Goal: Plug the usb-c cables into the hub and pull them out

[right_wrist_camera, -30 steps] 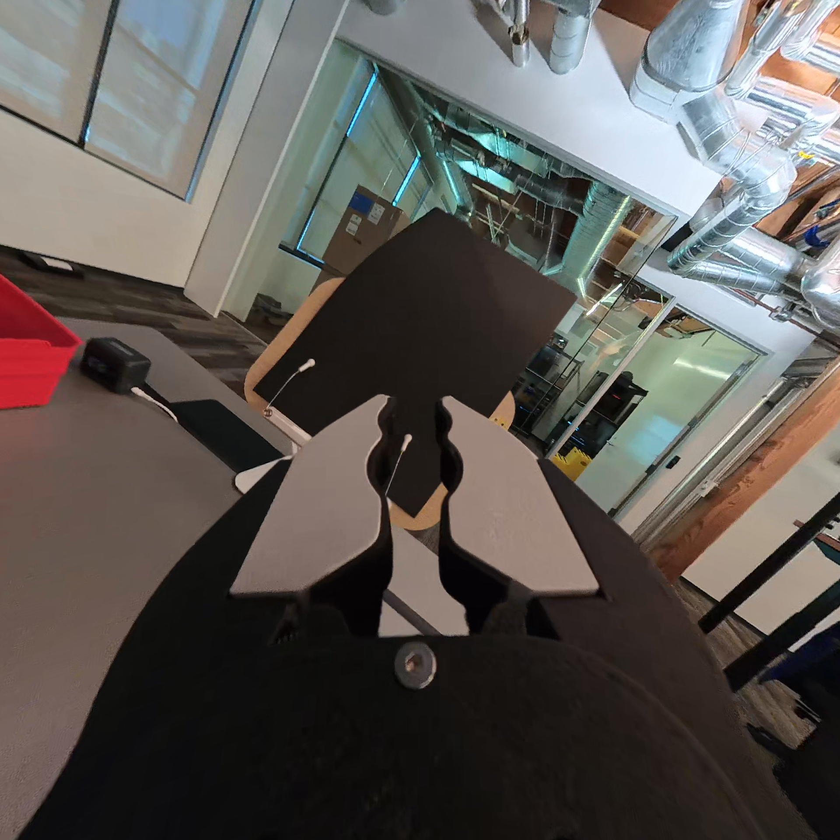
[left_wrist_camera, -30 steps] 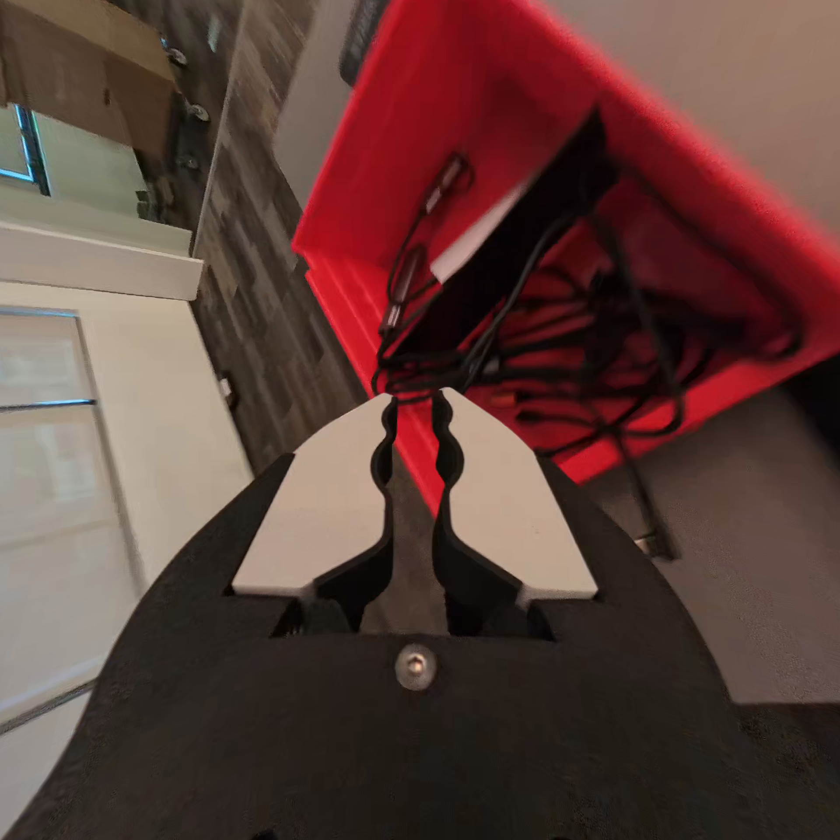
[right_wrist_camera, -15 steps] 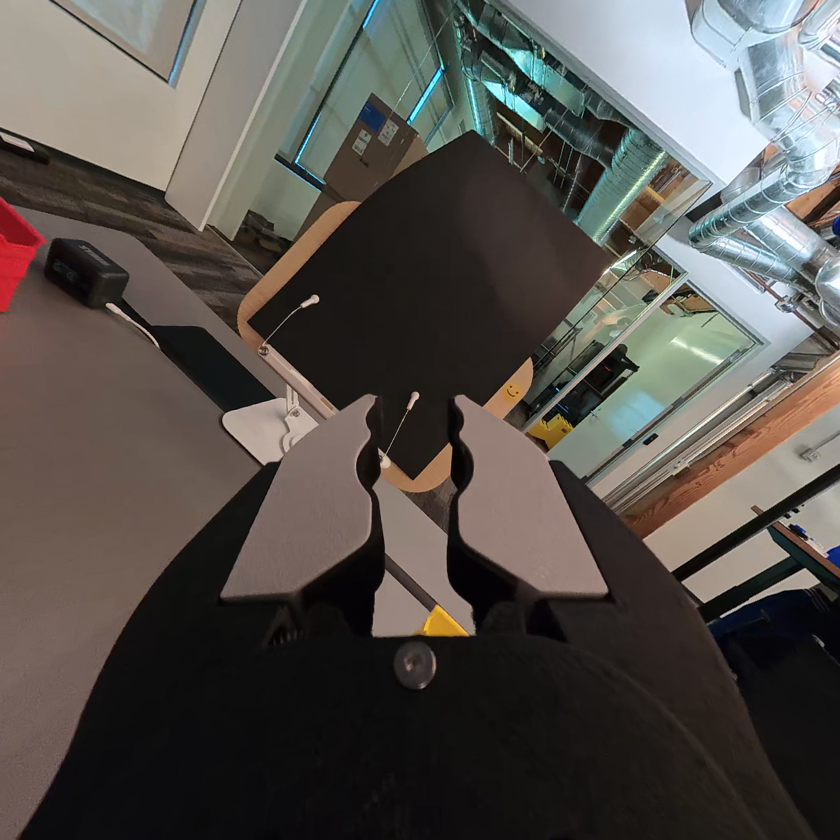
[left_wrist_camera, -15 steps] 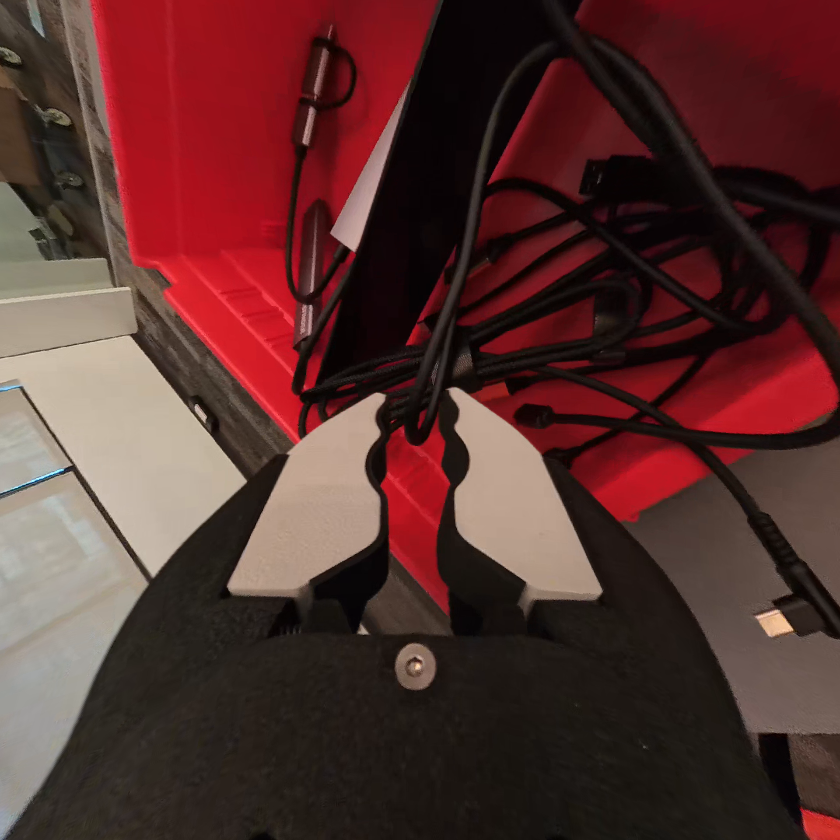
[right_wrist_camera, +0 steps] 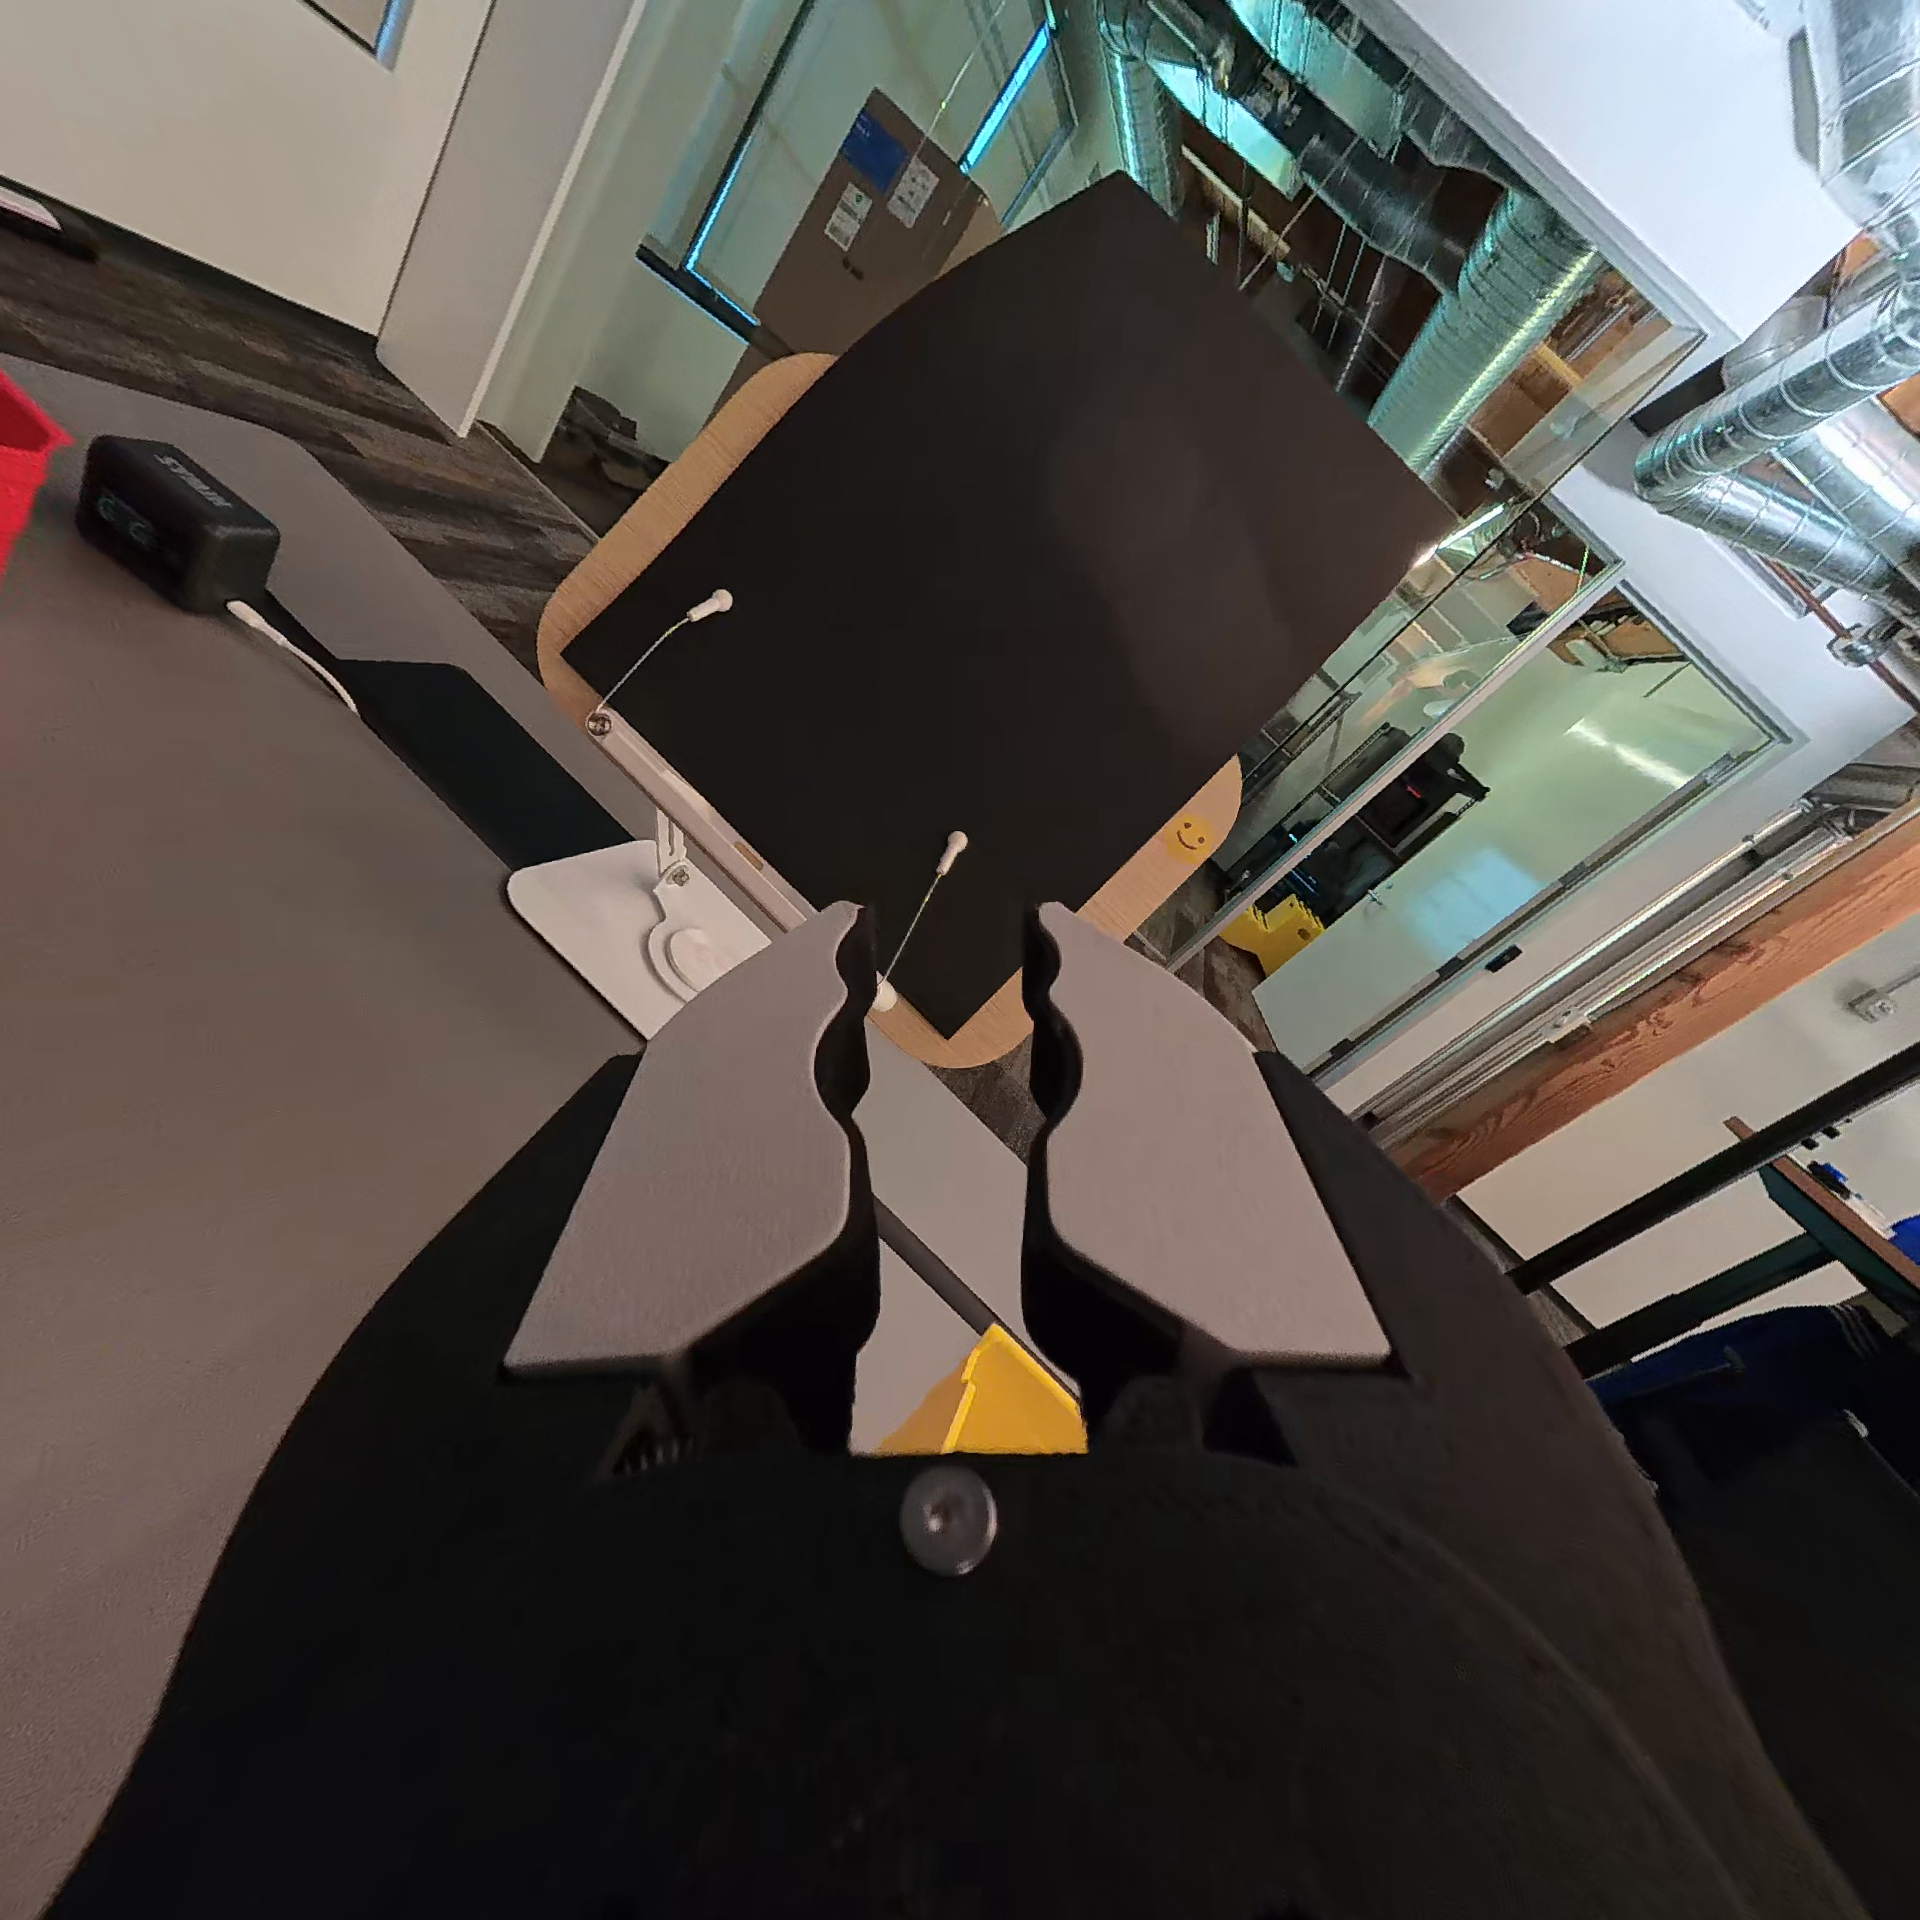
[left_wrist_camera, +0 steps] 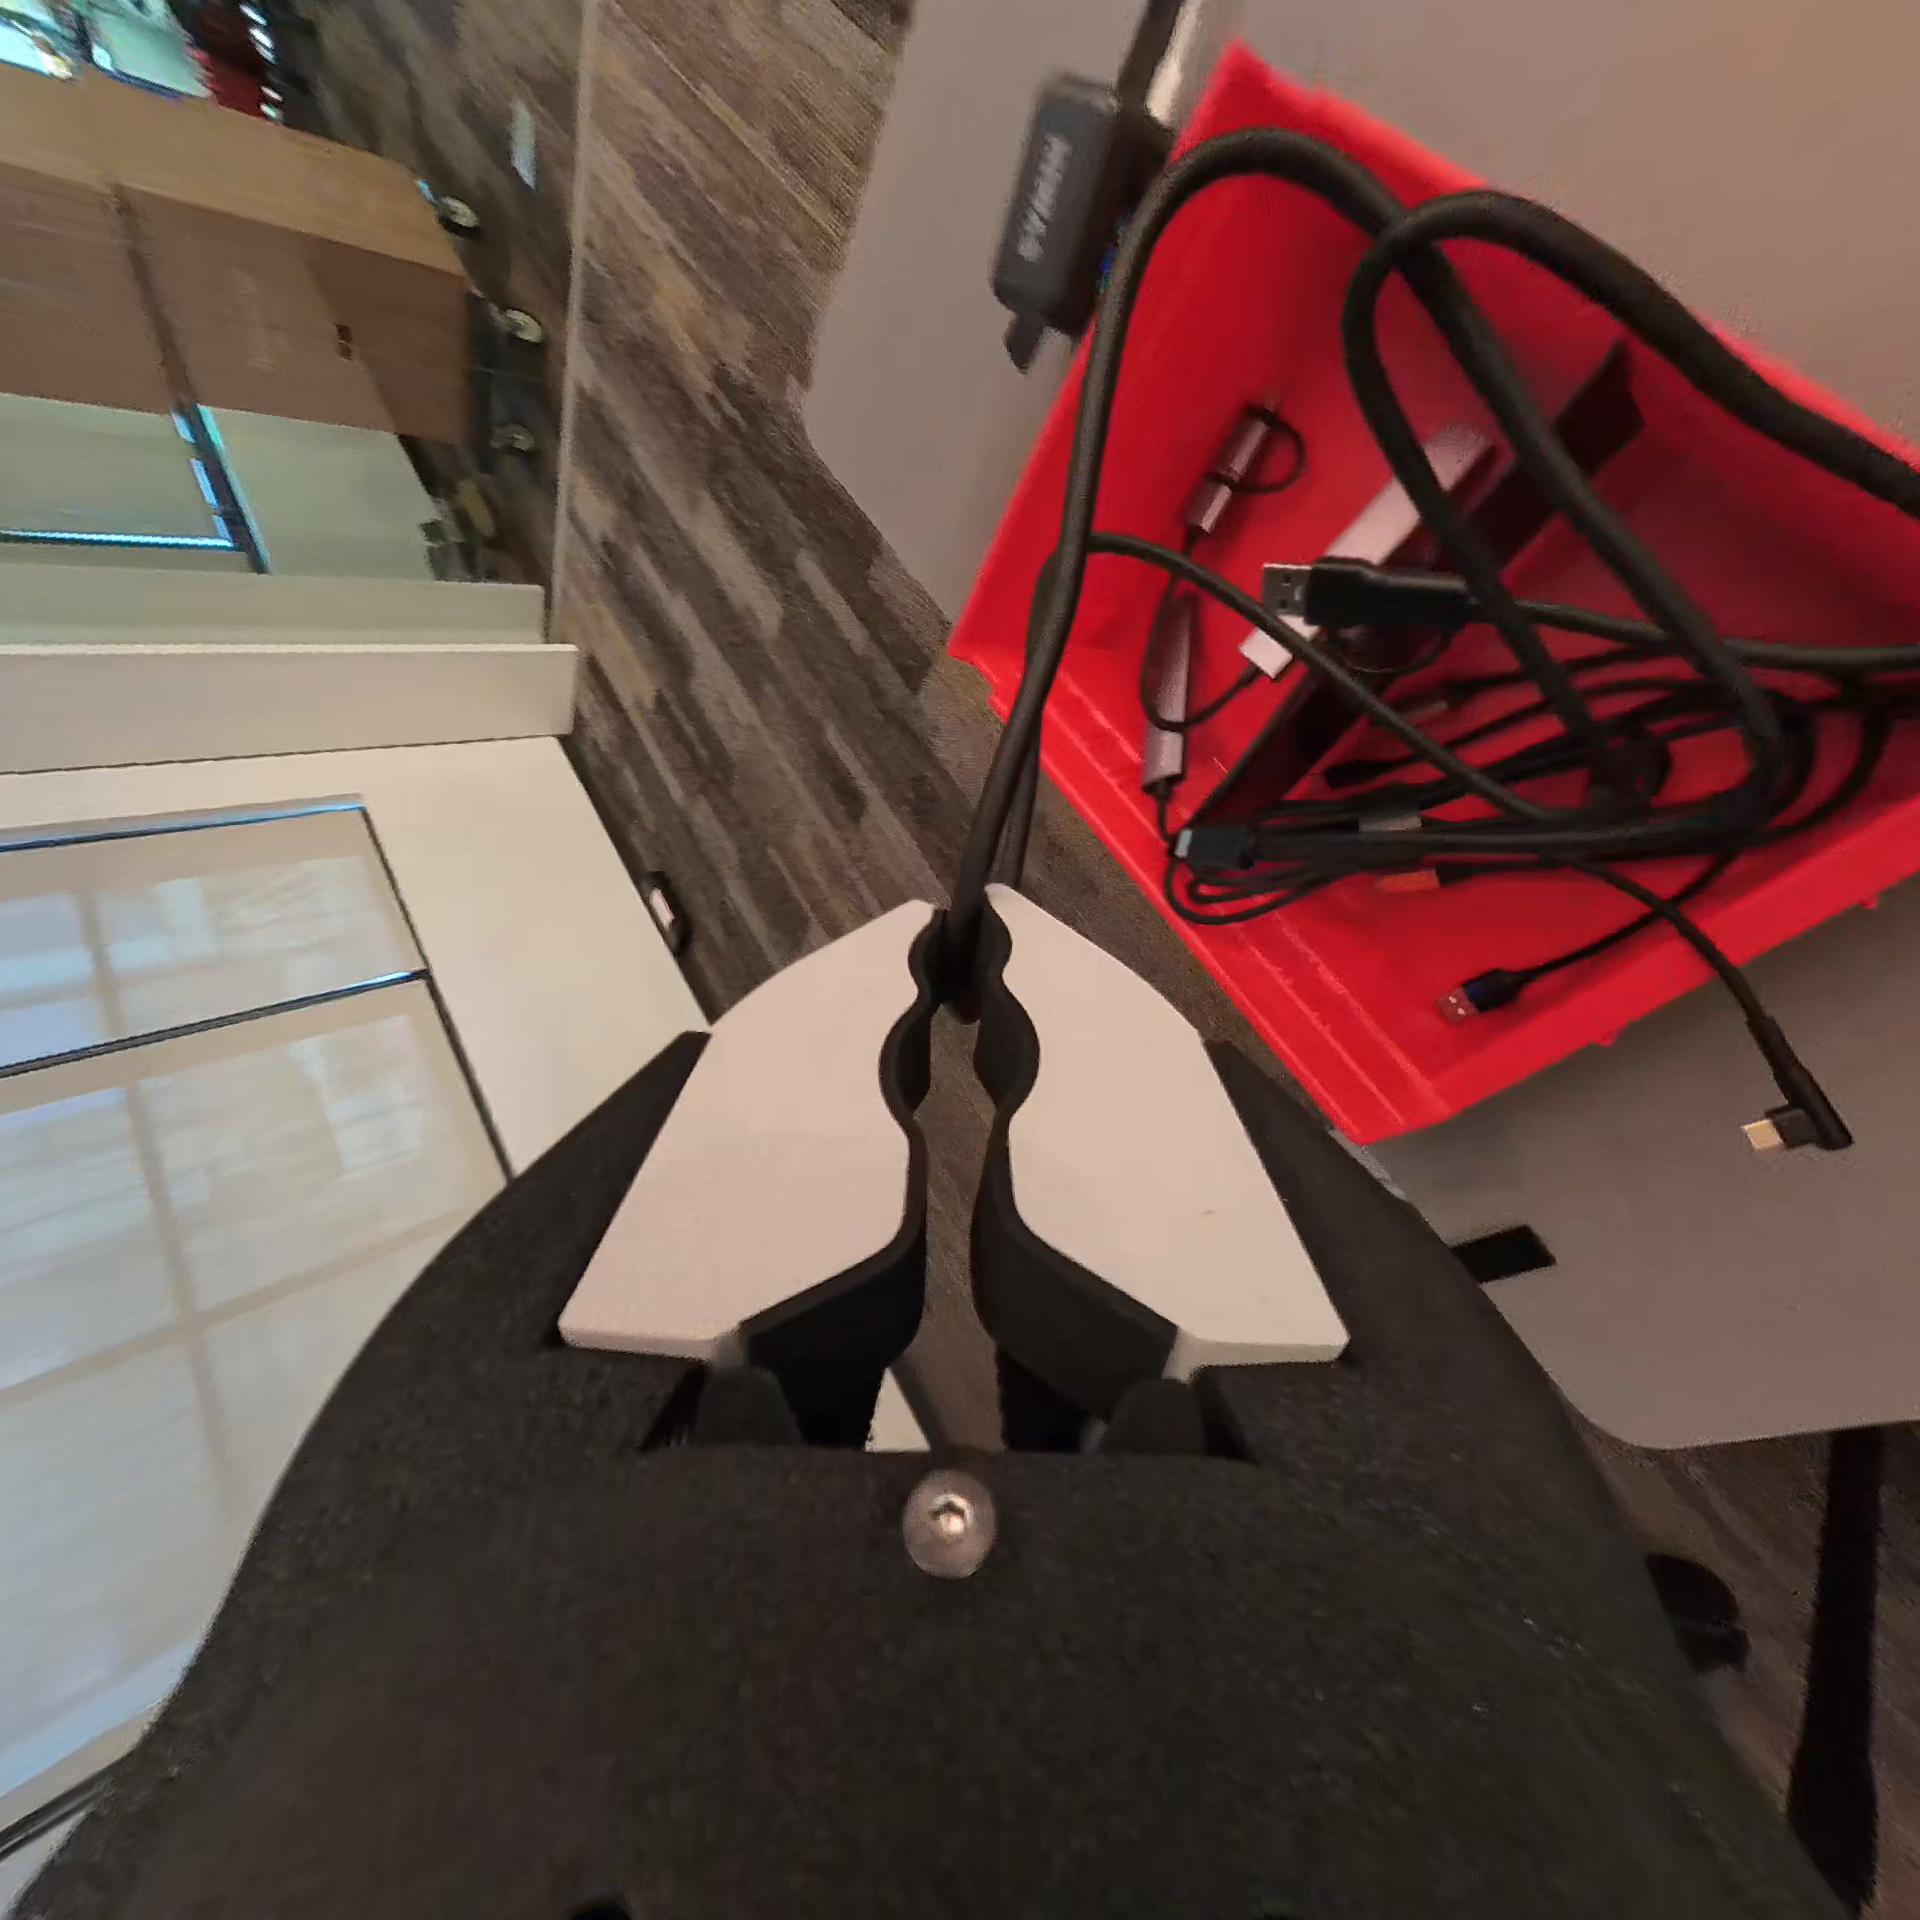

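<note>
In the left wrist view my left gripper (left_wrist_camera: 961, 940) is shut on a black cable (left_wrist_camera: 1049, 582) and holds it lifted out of the red bin (left_wrist_camera: 1340, 1029). The cable loops up and back down into the bin. The bin holds a tangle of black cables (left_wrist_camera: 1558, 790), a grey hub (left_wrist_camera: 1169, 707) with a short lead, and a black divider (left_wrist_camera: 1382, 623). A cable with an angled usb-c plug (left_wrist_camera: 1792, 1127) hangs over the bin's edge onto the grey table (left_wrist_camera: 1662, 1299). In the right wrist view my right gripper (right_wrist_camera: 945, 935) is open and empty above the table, far from the bin.
A black box-shaped device (right_wrist_camera: 177, 535) with a white lead sits on the grey table (right_wrist_camera: 208, 935) by the red bin's corner (right_wrist_camera: 21, 436). A black panel on a wooden board (right_wrist_camera: 987, 623) with a white stand (right_wrist_camera: 613, 925) stands at the table's far edge. A yellow bin (right_wrist_camera: 997, 1397) lies below the right gripper. About 55 cm separates my left fingertips from my right.
My left gripper has closed on a black cable and pulled back from the bin, lifting the cable with it. My right gripper has opened wider and shifted a little.
</note>
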Tool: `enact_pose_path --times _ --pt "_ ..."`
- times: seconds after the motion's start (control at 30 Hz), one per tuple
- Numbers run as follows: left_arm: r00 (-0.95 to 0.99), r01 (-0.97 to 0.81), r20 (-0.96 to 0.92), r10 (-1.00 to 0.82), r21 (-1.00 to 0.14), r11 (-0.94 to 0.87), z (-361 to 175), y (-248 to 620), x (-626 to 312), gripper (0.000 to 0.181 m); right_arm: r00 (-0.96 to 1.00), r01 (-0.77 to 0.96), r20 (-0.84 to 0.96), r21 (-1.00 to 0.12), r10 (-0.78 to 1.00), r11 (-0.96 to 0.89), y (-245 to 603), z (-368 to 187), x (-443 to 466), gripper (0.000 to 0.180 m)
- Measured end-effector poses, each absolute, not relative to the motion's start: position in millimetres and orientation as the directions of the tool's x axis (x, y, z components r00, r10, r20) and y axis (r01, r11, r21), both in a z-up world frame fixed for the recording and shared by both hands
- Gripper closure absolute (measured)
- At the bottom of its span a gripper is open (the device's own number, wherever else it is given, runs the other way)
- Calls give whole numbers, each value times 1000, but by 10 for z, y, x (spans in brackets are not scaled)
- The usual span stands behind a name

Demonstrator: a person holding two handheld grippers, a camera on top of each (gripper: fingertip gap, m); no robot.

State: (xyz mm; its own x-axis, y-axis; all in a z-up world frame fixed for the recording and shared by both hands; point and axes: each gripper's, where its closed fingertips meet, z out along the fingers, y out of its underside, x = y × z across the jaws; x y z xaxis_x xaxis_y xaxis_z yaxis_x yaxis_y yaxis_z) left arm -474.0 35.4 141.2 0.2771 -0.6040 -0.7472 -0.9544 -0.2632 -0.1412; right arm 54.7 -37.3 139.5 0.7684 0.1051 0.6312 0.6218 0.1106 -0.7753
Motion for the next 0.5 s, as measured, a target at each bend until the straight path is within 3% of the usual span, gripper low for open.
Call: enact_pose_path --times 0.13,0.23,0.33,0.5 --pt "306 -952 -753 -582 -236 -195 1894 256 -4341 179 775 614 622 -783 115 100 -405 1409 589 152" --pt "346 -926 -679 -648 -360 -117 1897 110 -3793 178 777 607 612 -790 147 80 -450 1396 618 152" --pt "269 -920 -619 -737 -392 -7 1520 -80 -3111 178 785 597 600 -799 155 70 -504 1417 664 152" --pt "43 -915 -518 -855 -363 174 379 -371 -2031 178 798 579 582 -812 158 69 -623 1479 752 152"
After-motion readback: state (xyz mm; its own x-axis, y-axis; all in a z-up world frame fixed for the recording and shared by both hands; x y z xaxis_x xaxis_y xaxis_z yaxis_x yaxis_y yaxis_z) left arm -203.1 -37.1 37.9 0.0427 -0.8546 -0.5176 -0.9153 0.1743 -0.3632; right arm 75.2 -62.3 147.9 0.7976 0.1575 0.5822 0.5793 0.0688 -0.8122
